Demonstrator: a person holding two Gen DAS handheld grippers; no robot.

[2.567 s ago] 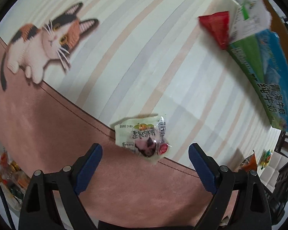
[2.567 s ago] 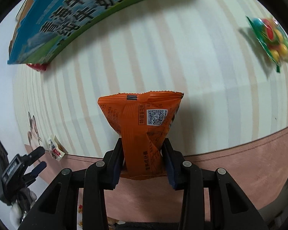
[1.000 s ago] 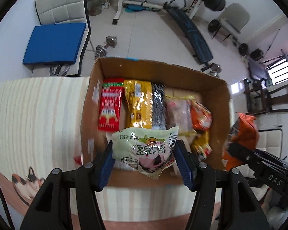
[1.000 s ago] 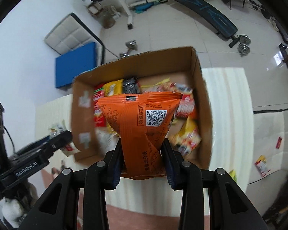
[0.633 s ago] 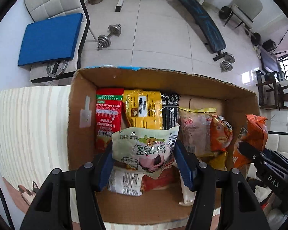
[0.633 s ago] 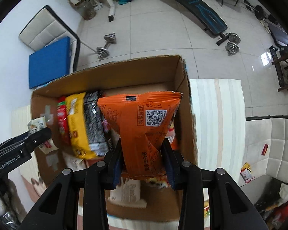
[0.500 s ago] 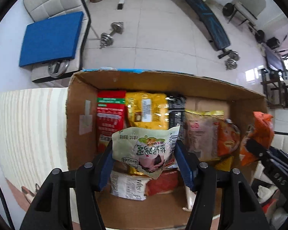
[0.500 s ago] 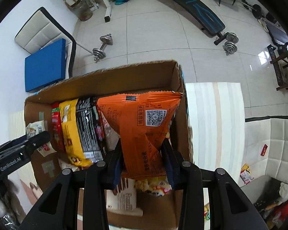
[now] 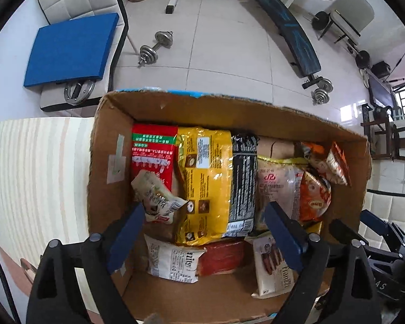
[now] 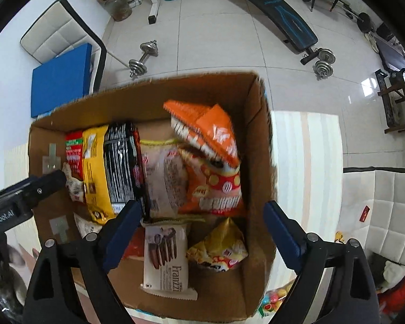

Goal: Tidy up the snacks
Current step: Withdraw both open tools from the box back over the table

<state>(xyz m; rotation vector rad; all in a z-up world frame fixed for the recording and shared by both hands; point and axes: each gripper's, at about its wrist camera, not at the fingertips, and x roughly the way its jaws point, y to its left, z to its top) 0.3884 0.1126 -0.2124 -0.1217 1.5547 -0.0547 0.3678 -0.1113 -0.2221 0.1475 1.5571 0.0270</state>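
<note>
Both tools [image 9: 203,229] [image 10: 202,225] now spread — snacks [image 9: 155,198] [image 10: 205,132] dropped into box [image 9: 175,108].

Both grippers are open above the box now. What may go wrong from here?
1. The orange bag looks mid-fall near the right wall of the box; it may land propped on other packs instead of flat.
2. The pale green pouch is tilted at the left gripper's finger; withdrawing may snag it.
3. The right gripper hangs close beside the left; they may collide.
</note>
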